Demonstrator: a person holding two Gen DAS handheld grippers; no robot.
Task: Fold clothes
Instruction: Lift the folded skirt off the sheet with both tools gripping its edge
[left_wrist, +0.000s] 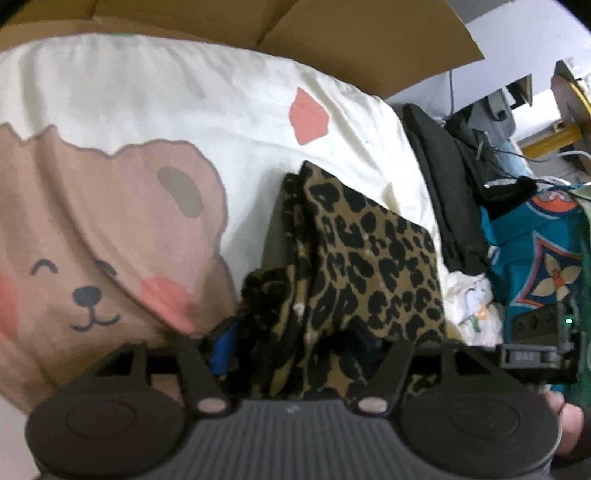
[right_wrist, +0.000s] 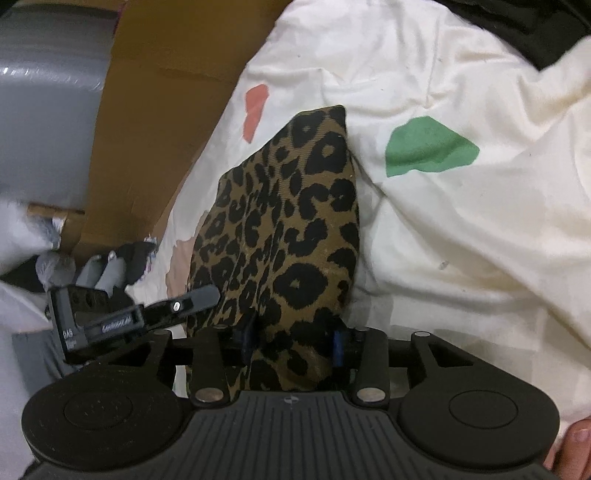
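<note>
Leopard-print garment (left_wrist: 354, 266), bunched on the cream bear-print bedding (left_wrist: 122, 206), is clenched by left gripper (left_wrist: 291, 339) and right gripper (right_wrist: 291, 336); cardboard (left_wrist: 362, 37) at 12 o'clock, fingertips buried.

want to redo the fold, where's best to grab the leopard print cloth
Grip the near bunched edge of the folded leopard-print fabric garment, coming in low from the near side. There its layers stack into an edge, where both tongs, left and right, already straddle it.
</note>
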